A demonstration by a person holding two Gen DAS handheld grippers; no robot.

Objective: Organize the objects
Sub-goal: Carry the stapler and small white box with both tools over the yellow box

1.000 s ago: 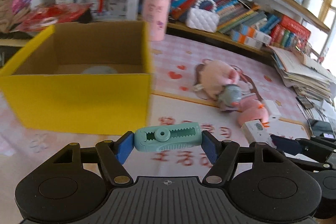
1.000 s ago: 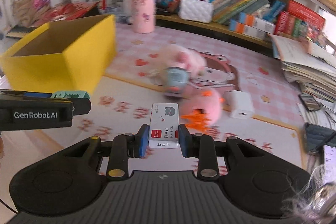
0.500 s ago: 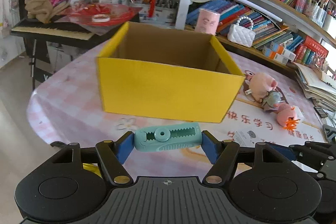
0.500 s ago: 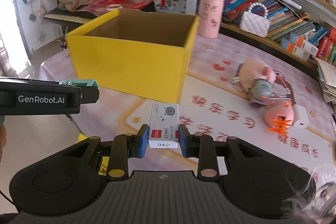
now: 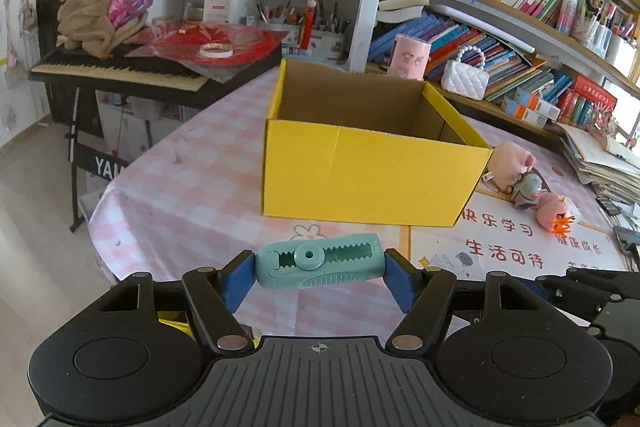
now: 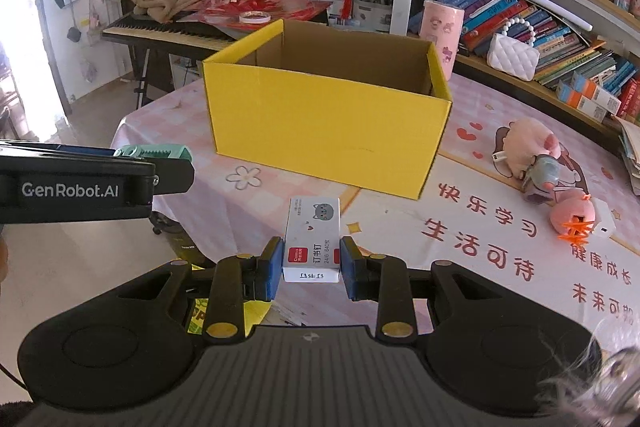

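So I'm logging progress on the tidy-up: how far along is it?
Nothing visibly done: the yellow box's floor is hidden. In hand: the left hand-held gripper holds a teal clip, the right hand-held gripper a white staples box. Left: pink plush toys and a white charger on the table.

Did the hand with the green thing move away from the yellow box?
Yes. The left gripper backed away from the yellow box, which looks smaller and farther off.

left gripper clamped on teal piece, right gripper clamped on box
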